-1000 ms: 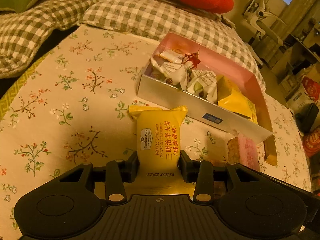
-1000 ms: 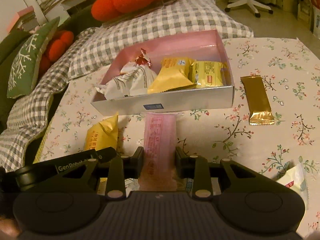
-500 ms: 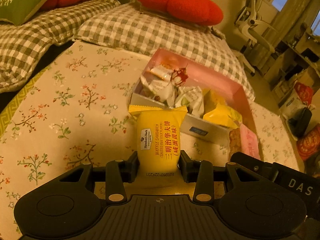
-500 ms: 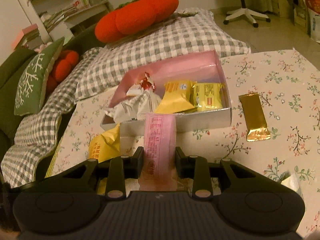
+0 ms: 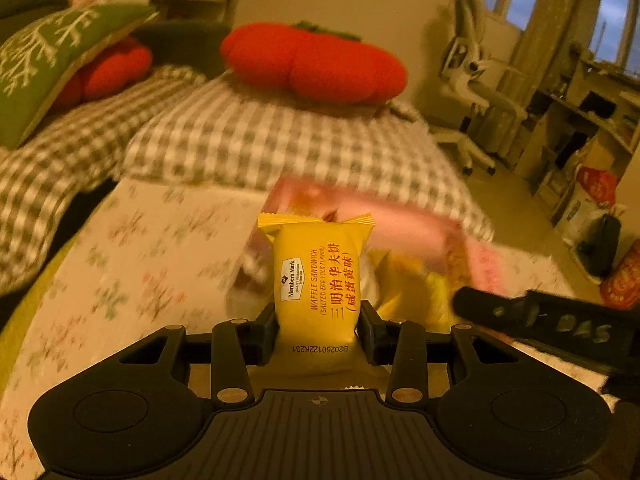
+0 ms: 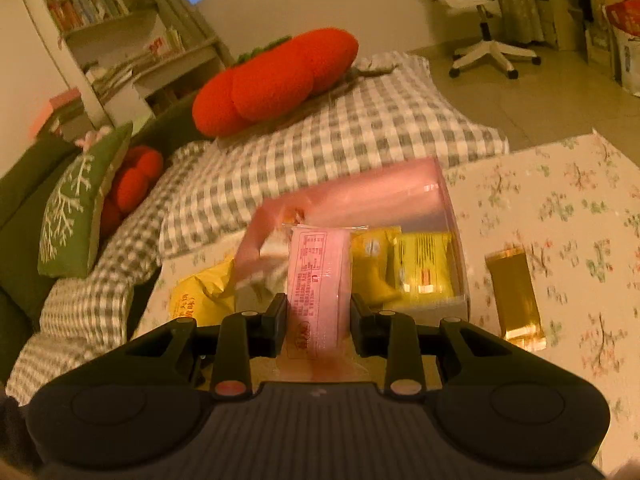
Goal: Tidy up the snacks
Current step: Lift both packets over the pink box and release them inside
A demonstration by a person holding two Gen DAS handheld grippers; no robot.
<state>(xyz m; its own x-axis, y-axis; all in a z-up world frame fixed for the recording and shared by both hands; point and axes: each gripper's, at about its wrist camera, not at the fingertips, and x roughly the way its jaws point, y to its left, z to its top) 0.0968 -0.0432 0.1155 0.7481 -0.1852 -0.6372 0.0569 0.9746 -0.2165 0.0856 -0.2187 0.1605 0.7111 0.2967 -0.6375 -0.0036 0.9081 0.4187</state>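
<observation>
My left gripper [image 5: 318, 322] is shut on a yellow waffle sandwich packet [image 5: 318, 276] and holds it upright in the air in front of the pink box [image 5: 400, 216]. My right gripper [image 6: 319, 314] is shut on a pink snack packet [image 6: 318, 276], held up before the same pink box [image 6: 384, 196], which holds several yellow and white snack packets. The yellow packet also shows in the right wrist view [image 6: 204, 294], and the pink packet [image 5: 486, 268] and the right gripper's side show at the right of the left wrist view.
A gold bar packet [image 6: 516, 296] lies on the floral tablecloth [image 6: 568, 208] right of the box. Checked cushions [image 6: 320, 140], a red pumpkin pillow [image 6: 276, 80] and a green pillow [image 6: 76, 208] lie behind. A white office chair [image 6: 480, 8] stands far back.
Both grippers have risen with their packets and tilted up, so the box sits lower and farther in each view. The two grippers have drawn closer together.
</observation>
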